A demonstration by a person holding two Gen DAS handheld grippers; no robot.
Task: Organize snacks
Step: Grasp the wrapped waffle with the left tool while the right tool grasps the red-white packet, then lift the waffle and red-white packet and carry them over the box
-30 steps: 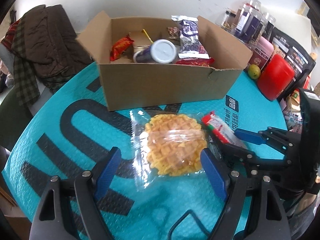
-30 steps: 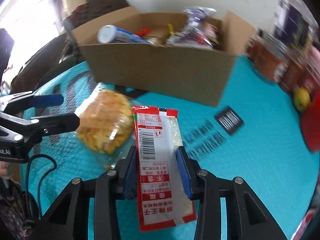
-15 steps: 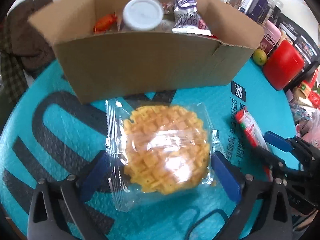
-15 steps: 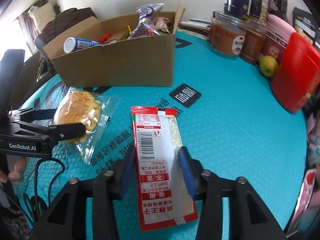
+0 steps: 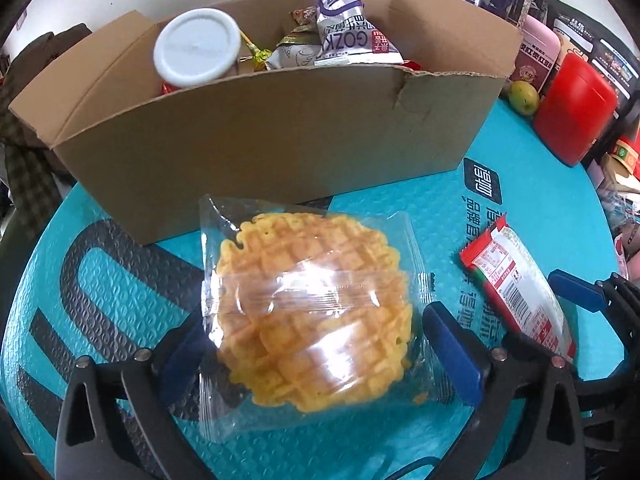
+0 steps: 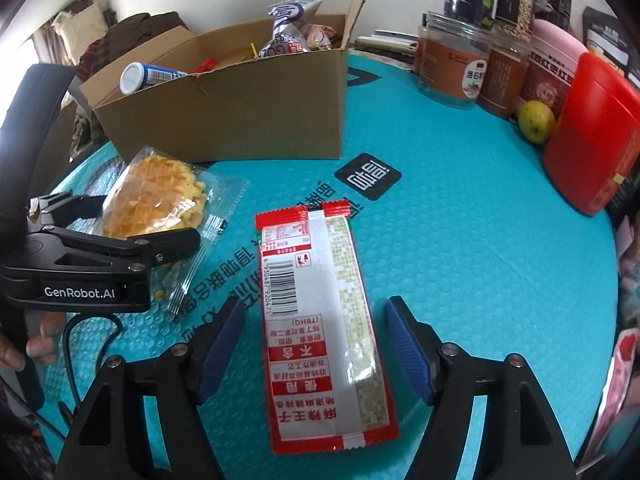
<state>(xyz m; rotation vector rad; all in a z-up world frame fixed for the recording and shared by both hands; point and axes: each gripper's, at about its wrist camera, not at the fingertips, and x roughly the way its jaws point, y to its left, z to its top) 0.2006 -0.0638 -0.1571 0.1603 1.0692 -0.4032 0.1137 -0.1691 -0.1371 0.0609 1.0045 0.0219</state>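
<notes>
Both grippers' fingers spread: left gripper [image 5: 316,344] astride waffle pack [image 5: 312,312], right gripper [image 6: 314,344] astride red sachet [image 6: 324,328], untouched.

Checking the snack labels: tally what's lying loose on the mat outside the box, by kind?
Clear-wrapped waffle: 1
Red-and-white sachet: 1
Total loose on the teal mat, outside the cardboard box: 2

"GenRobot.AI" on left gripper [image 6: 132,226] body; "GOZK" on purple packet [image 5: 348,20]; "(TBHQ)" on red sachet [image 6: 320,312].
</notes>
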